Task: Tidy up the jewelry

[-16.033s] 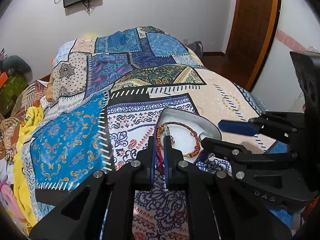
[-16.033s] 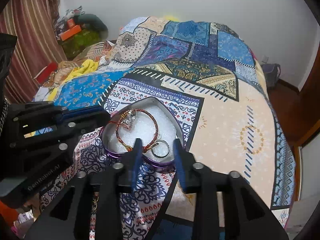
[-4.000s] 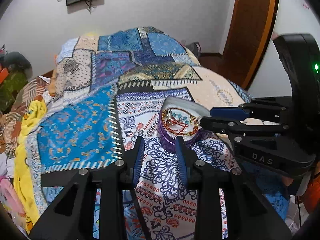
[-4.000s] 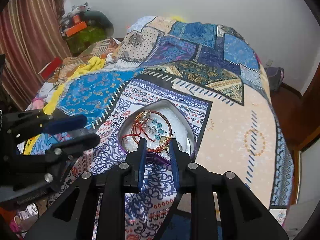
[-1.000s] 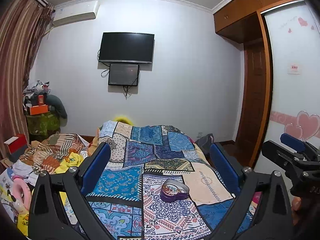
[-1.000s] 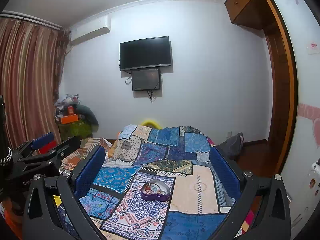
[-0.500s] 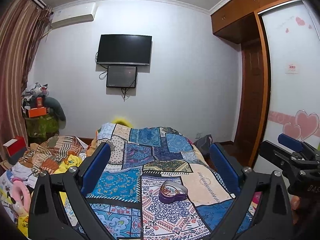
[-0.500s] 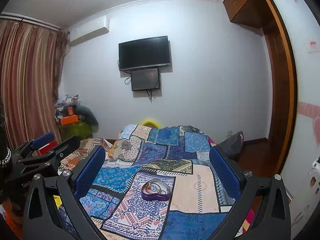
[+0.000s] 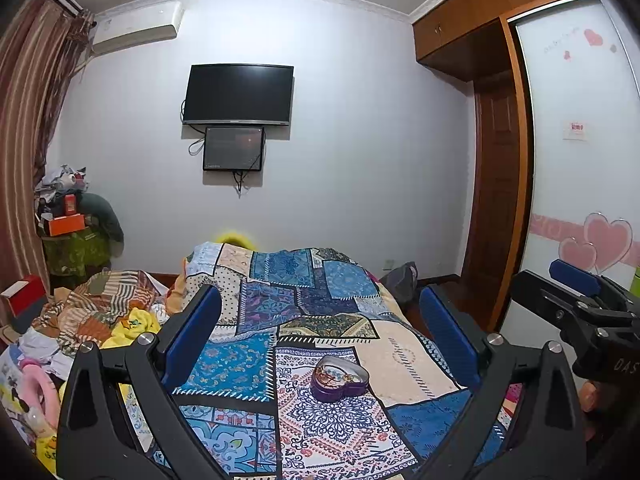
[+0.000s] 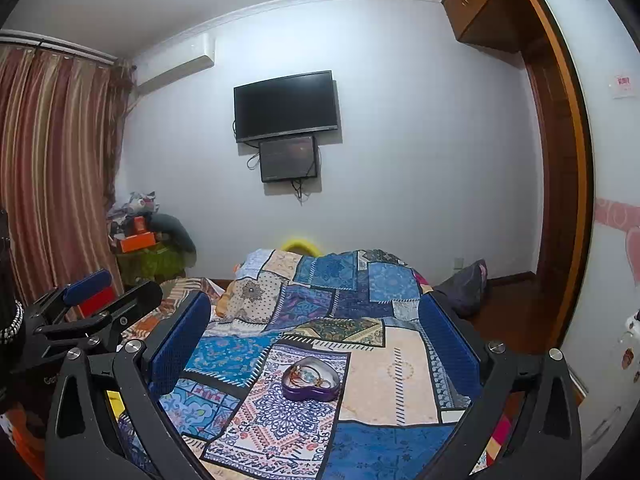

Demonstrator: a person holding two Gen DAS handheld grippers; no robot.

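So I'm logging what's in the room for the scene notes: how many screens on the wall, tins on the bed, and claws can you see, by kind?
Screens on the wall: 2, a big one and a small one below it.
Tins on the bed: 1, a purple heart tin with jewelry in it.
Claws: 2, left claw and right claw, both open and empty.
Total: 5.

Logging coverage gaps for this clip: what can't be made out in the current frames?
- Jewelry pieces in the heart-shaped tin: too small to tell apart, both wrist views.
- Bed's near edge: hidden by the open right gripper.
- Person: only a bit of hand, behind the gripper body.
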